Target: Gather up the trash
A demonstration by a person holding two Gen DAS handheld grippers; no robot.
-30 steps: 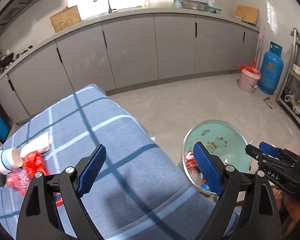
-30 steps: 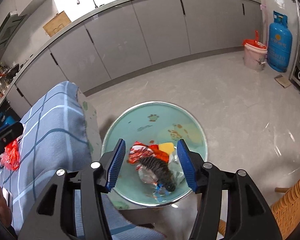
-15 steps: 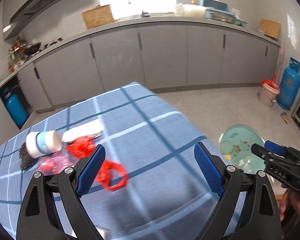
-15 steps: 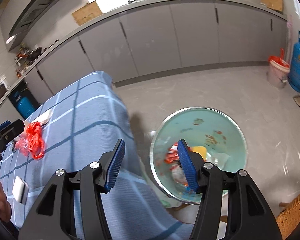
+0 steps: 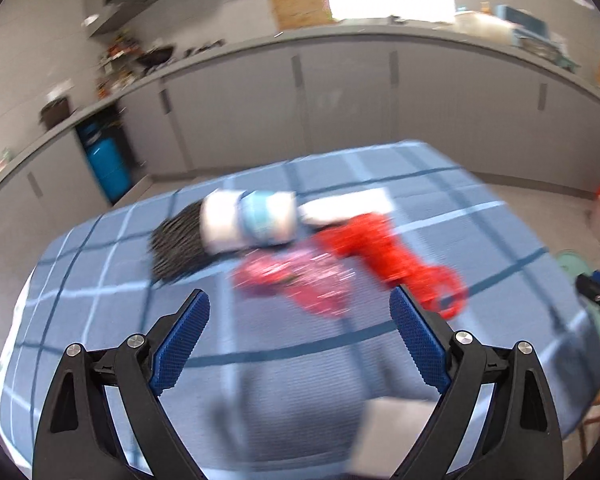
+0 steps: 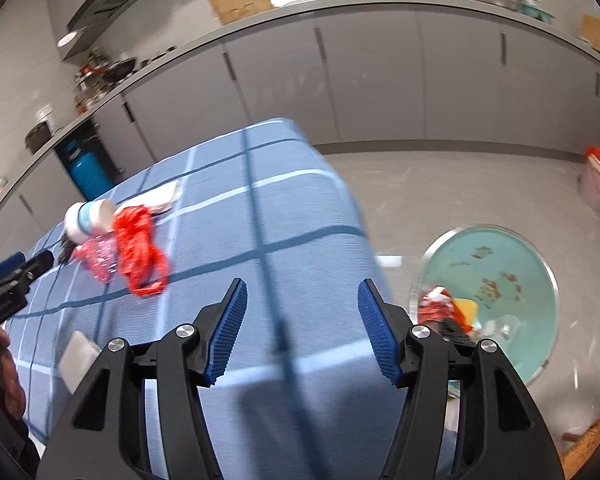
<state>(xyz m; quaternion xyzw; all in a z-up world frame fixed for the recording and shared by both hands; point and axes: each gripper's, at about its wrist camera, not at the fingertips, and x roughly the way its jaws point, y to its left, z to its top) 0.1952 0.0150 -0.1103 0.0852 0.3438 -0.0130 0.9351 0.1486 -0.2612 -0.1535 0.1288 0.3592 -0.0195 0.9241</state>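
Trash lies on the blue checked tablecloth [image 5: 292,384]: a white and blue cup [image 5: 248,220] on its side, a black bristly piece [image 5: 176,248], a pink wrapper [image 5: 296,276], a red net bag [image 5: 396,252] and a white paper [image 5: 348,204]. My left gripper [image 5: 300,340] is open and empty, just short of the pink wrapper. My right gripper [image 6: 302,328] is open and empty over the table's right edge. The teal basin [image 6: 500,264] on the floor holds several pieces of trash. The red net bag [image 6: 140,248] and cup [image 6: 88,218] also show in the right wrist view.
A small white piece [image 6: 76,356] lies near the table's front left. Grey kitchen cabinets [image 6: 380,72] line the back wall. A blue gas cylinder [image 5: 108,164] stands at the left. A wicker chair edge [image 6: 596,432] is at the lower right.
Both grippers have swung left from the basin towards the table. The left gripper has come closer to the trash pile. Both stayed open and empty.
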